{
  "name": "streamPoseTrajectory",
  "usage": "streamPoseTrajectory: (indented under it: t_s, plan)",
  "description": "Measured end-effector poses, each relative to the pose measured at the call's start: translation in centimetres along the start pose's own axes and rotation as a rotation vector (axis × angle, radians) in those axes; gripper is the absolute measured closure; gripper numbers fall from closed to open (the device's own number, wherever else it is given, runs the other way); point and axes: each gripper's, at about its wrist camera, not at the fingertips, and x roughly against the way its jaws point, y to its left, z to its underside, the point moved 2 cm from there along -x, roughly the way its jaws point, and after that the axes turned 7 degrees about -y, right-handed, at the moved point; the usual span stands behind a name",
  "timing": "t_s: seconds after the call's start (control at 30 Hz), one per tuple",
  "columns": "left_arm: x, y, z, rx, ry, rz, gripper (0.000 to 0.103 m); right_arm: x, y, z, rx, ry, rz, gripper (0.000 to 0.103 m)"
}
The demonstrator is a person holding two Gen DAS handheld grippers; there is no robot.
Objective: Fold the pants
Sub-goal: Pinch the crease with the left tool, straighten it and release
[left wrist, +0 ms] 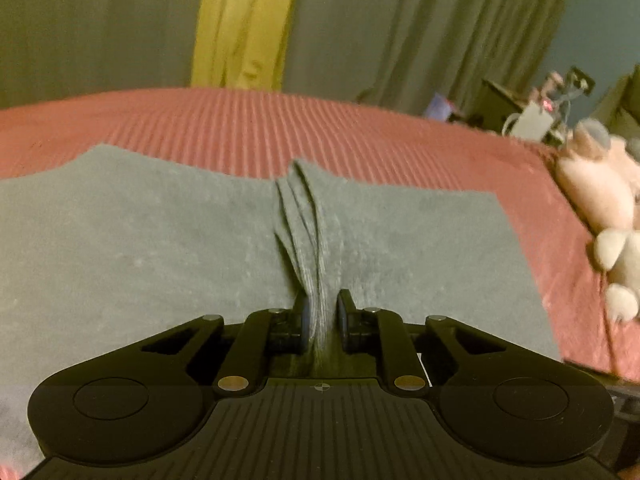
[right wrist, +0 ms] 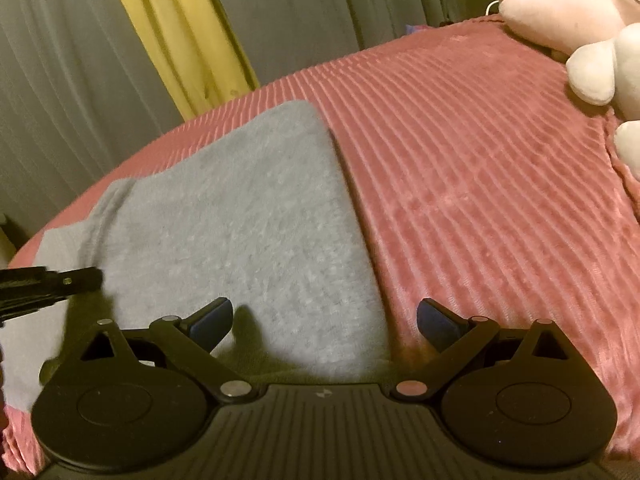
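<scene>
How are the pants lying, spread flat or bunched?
Mostly flat on the bedspread, but the pants are bunched into a ridge where the left gripper pinches them.

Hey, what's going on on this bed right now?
A person is folding grey pants on a pink ribbed bedspread, with a tool in each hand. The left tool is shut on a bunched ridge of the fabric. The right tool is open over the pants' edge, gripping nothing. Plush toys sit nearby.

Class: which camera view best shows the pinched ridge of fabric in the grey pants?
The left wrist view: the ridge runs straight into the left gripper. The right wrist view shows only flat cloth and that gripper's tip at its left edge.
</scene>
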Motion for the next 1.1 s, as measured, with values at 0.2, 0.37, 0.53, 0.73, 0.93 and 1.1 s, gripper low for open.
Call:
streamPoseTrajectory:
  t_s: [0.2, 0.37, 0.53, 0.73, 0.93, 1.1]
  plan:
    - [2.4, 3.7, -0.7, 0.024, -0.037, -0.107, 0.087, 0.6, 0.3, 0.0, 0.015, -0.027, -0.015, 0.004]
    - [1.8, 6.6, 0.4, 0.077, 0.017, -0.198, 0.083, 0.0, 0.6, 0.2, 0.027, 0.001, -0.033, 0.004]
    - [2.0, 7.7, 0.8, 0.123, 0.015, -0.22, 0.057, -0.5, 0.9, 0.3, 0.04, 0.011, -0.023, 0.004]
    - [3.3, 8.3, 1.8, 0.171, 0.048, -0.188, 0.044, -0.2, 0.5, 0.1, 0.003, -0.001, -0.043, 0.004]
    - [3.2, 7.6, 4.2, 0.094, 0.058, -0.238, 0.031, 0.0, 2.4, 1.2, 0.088, 0.068, -0.108, 0.004]
    - [4.0, 8.1, 3.7, 0.085, -0.022, -0.353, 0.028, -0.5, 4.6, 2.4, 0.243, 0.066, 0.015, 0.004]
